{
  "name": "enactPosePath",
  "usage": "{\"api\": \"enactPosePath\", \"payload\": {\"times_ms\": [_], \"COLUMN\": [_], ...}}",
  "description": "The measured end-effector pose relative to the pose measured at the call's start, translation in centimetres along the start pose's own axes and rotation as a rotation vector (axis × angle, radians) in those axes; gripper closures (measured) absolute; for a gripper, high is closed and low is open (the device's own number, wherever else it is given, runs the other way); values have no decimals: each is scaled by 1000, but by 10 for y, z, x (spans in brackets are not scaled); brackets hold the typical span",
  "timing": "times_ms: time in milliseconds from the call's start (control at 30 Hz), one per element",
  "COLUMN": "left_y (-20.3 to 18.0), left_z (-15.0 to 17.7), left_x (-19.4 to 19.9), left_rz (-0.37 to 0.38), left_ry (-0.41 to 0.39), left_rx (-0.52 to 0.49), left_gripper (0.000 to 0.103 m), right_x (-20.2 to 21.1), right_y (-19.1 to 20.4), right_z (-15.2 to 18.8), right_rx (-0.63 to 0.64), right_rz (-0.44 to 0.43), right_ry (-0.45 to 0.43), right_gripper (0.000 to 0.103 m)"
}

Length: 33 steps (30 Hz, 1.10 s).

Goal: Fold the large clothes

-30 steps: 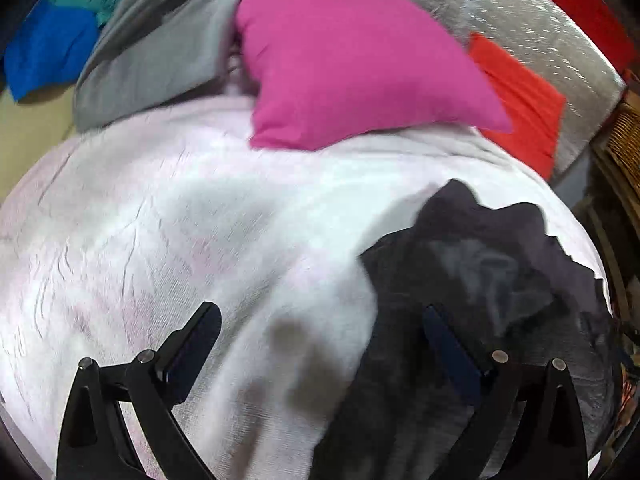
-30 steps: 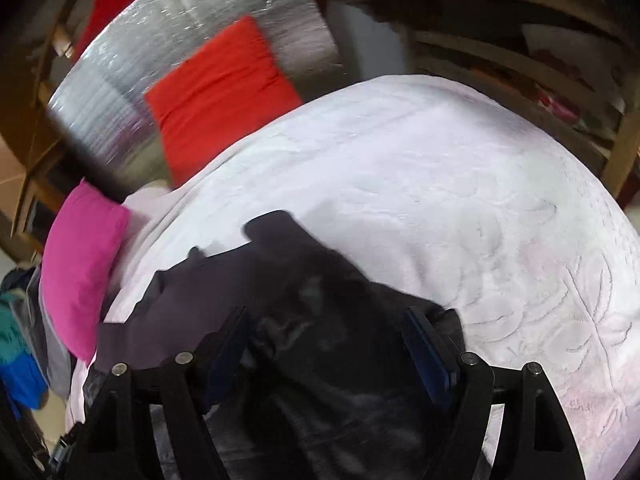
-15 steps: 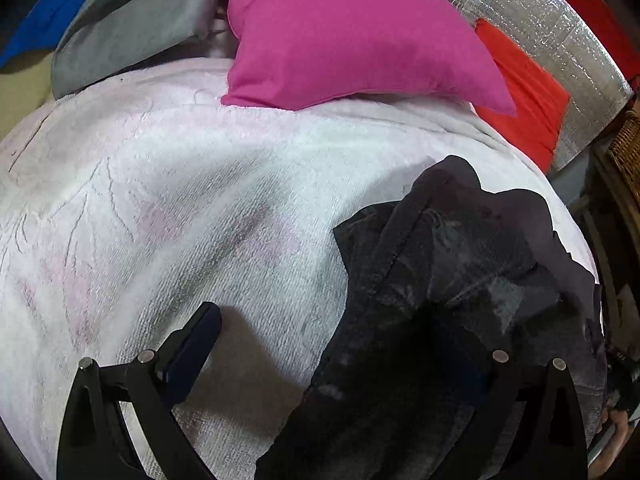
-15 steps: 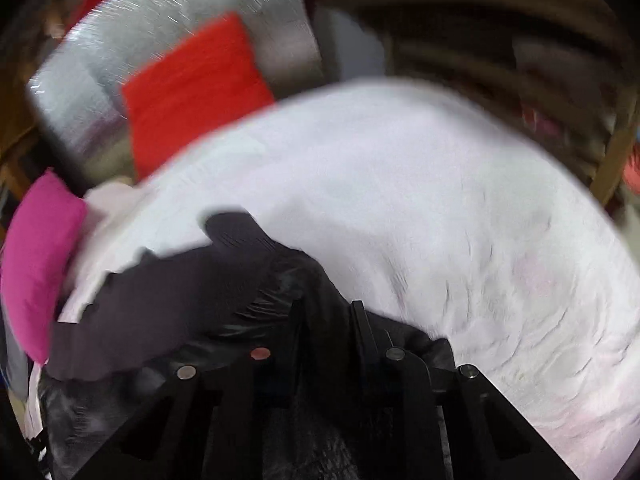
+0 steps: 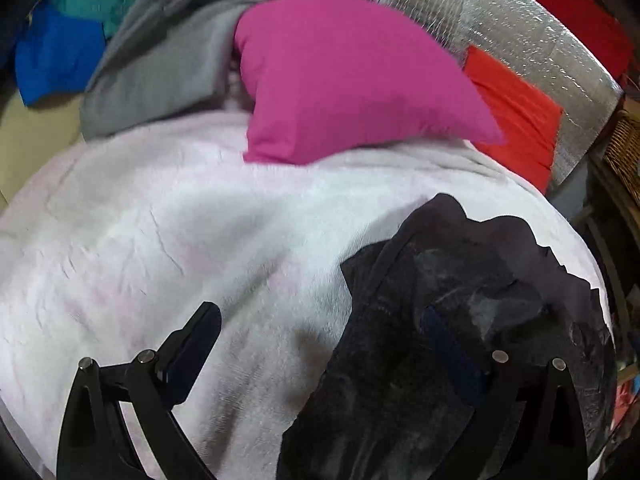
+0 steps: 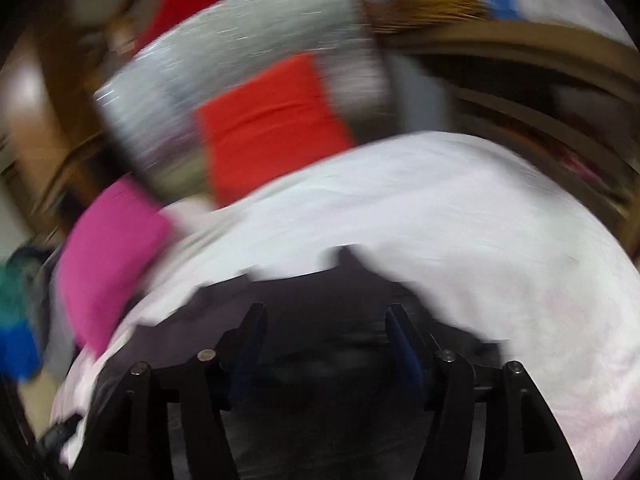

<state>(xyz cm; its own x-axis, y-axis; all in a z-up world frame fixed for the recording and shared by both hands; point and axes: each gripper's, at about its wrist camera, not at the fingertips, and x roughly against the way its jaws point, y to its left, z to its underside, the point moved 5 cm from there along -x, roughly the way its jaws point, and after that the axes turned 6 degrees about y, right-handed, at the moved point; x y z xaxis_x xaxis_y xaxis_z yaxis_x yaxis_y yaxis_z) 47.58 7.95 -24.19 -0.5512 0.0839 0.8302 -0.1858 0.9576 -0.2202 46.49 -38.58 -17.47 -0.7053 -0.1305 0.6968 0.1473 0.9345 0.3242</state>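
**Inspector A:** Item under handling: a dark garment [image 5: 460, 320], crumpled in a heap on the near right part of a pale pink bedspread [image 5: 160, 240]. It is not folded; edges lie irregular, one point reaching toward the far side.

**Inspector B:** Left gripper [image 5: 320, 336]?

**Inspector A:** Jaws spread wide, holding nothing. One finger hangs over bare bedspread, the other over the garment's left portion; contact with the cloth cannot be told.

**Inspector B:** Right gripper [image 6: 324, 336]?

**Inspector A:** That view is heavily blurred. Jaws stand apart, less widely than the left pair, directly over the dark garment [image 6: 320, 292]. No cloth is seen pinched between them.

**Inspector B:** Surroundings?

**Inspector A:** A magenta pillow [image 5: 352, 80] rests at the far edge of the bedspread. Left of it, a grey cloth [image 5: 160, 64]; further left, blue and teal fabric [image 5: 64, 40]. Right of the pillow, a red cushion [image 5: 516, 112] leans against a silver quilted panel [image 5: 520, 28]. Wicker furniture [image 5: 628, 152] stands at far right
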Motion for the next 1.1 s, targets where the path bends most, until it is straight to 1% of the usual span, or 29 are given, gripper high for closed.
{"api": "enactPosePath", "payload": {"times_ms": [67,133,167,200,233,267,300,333,367,400,433,467,500,533,567,600,667,733,767,833,900,933,1000,1033,1067,1100], "left_y": [2,6,6,8,10,11,13,15,15,16,15,15,13,12,11,10,8,8,8,9,10,9,8,7,7,7], "left_z": [0,2,3,5,6,7,7,7,7,7,7,8,8,9,10,11,11,11,11,11,13,14,16,17,18,19], "left_x": [0,-4,-7,-12,-15,-16,-17,-17,-17,-16,-15,-14,-14,-14,-13,-14,-14,-14,-14,-15,-15,-15,-15,-16,-17,-18], "left_rz": [-28,-50,-54,-59,-59,-57,-49,-40,-36,-31,-31,-31,-31,-27,-24,-21,-17,-10,-8,-7,-3,1,1,-5,-9,-12], "left_ry": [4,26,39,67,81,87,92,94,94,94,94,93,94,99,100,102,108,113,113,117,124,127,132,136,138,140], "left_rx": [-20,-36,-42,-55,-60,-61,-59,-53,-49,-46,-47,-49,-52,-57,-59,-62,-69,-71,-68,-60,-49,-46,-46,-47,-46,-42], "left_gripper": [2,2,2,2,2,2,2,2,2,2,2,2,2,2,2,2,2,2,2,2,2,2,2,2,2,2], "right_x": [-15,-27,-38,-51,-67,-81,-101,-118,-131,-146,-161,-176,-189,-195,-199,-204,-205,-191,-180,-158,-132,-114,-87,-73,-55,-42], "right_y": [39,72,94,111,128,140,157,169,176,183,186,188,190,193,194,191,190,186,180,165,138,120,85,65,38,13], "right_z": [3,1,0,0,3,6,13,19,23,27,29,28,25,22,14,7,3,-3,-8,-16,-24,-27,-32,-34,-36,-36], "right_rx": [82,136,160,183,212,239,282,303,307,297,274,252,231,202,168,143,83,55,49,21,-19,-29,-52,-62,-74,-89], "right_rz": [-59,-102,-130,-153,-173,-185,-190,-182,-177,-166,-139,-104,-93,-97,-94,-90,-90,-126,-138,-133,-134,-115,-46,-8,40,76], "right_ry": [63,101,143,201,276,333,424,483,515,550,563,563,562,543,490,469,460,417,377,329,303,276,214,180,138,119], "right_gripper": [37,37,37,36,35,35,38,43,60,66,66,66,65,65,66,66,66,66,66,65,63,60,29,26,26,26]}}
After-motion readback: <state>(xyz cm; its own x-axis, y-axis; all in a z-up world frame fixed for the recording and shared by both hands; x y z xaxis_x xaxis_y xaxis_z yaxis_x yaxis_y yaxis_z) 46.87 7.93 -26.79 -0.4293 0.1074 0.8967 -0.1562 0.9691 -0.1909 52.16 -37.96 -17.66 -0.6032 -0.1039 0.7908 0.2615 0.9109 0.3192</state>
